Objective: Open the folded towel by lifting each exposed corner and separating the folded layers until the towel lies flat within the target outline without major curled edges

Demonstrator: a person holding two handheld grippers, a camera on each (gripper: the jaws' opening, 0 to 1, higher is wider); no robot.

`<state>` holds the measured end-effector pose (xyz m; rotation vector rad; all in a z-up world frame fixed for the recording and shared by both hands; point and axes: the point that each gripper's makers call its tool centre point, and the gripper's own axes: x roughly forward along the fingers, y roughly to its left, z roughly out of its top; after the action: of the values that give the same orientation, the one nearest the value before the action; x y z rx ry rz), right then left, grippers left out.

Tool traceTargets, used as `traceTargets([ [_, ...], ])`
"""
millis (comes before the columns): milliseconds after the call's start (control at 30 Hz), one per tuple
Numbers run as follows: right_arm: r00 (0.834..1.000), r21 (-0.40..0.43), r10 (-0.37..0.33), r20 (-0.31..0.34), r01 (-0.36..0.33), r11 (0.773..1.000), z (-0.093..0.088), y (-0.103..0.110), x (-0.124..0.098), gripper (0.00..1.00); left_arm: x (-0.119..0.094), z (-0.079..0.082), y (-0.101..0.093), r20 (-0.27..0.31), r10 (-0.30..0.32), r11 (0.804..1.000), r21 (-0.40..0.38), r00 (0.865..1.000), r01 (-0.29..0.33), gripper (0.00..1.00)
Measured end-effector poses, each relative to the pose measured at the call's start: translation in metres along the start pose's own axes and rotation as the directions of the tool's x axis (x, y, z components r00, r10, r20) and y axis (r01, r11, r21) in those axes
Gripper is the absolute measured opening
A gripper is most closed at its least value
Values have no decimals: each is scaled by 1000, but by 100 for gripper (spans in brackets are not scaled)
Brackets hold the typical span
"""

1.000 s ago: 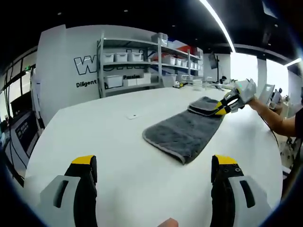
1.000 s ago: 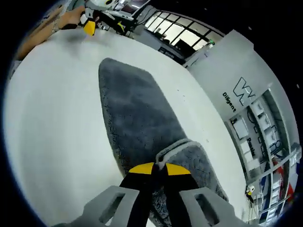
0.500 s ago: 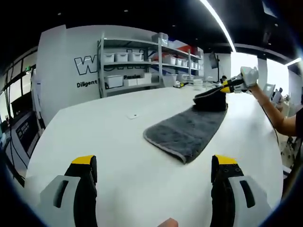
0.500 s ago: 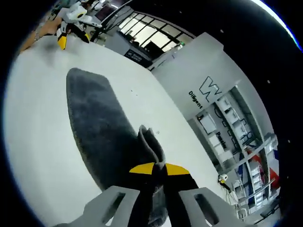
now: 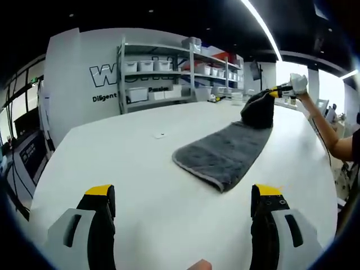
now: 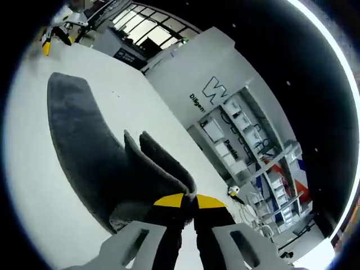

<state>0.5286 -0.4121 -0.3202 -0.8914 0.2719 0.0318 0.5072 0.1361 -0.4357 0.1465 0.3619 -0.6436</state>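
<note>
Towel (image 6: 107, 163) end in raised right claw (image 6: 189, 198)

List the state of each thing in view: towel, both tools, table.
towel: partly unfolded, near end flat on the table, far end lifted off it
right tool: shut on the towel's folded end, held up in the air
left tool: open, holding nothing, low over the table short of the towel
table: white, towel lying on it

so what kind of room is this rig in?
Probably a lab or workshop: metal shelves stacked with white bins, a long white table, and a wall with big lettering.
</note>
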Motion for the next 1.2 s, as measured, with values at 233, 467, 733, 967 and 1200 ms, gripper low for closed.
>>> traceTargets([
  [233,988,9,-143,-61,144,990,-28,-51,-9,2,1,-2,0,-6,1,1000,-1,1000,-1,99],
  [467,969,26,-210,-133,215,976,-61,-84,-10,2,1,-4,3,-13,6,1000,-5,1000,-6,99],
  [733,940,29,-222,-259,237,971,-120,-96,8,2,2,-5,3,-17,10,1000,-6,1000,-10,99],
  [967,926,132,-166,-340,222,966,-170,-81,25,3,1,-5,4,-12,12,1000,-15,1000,-13,99],
  [1200,902,145,-147,-407,222,964,-210,-67,37,3,4,-7,5,-19,14,1000,-19,1000,-14,99],
])
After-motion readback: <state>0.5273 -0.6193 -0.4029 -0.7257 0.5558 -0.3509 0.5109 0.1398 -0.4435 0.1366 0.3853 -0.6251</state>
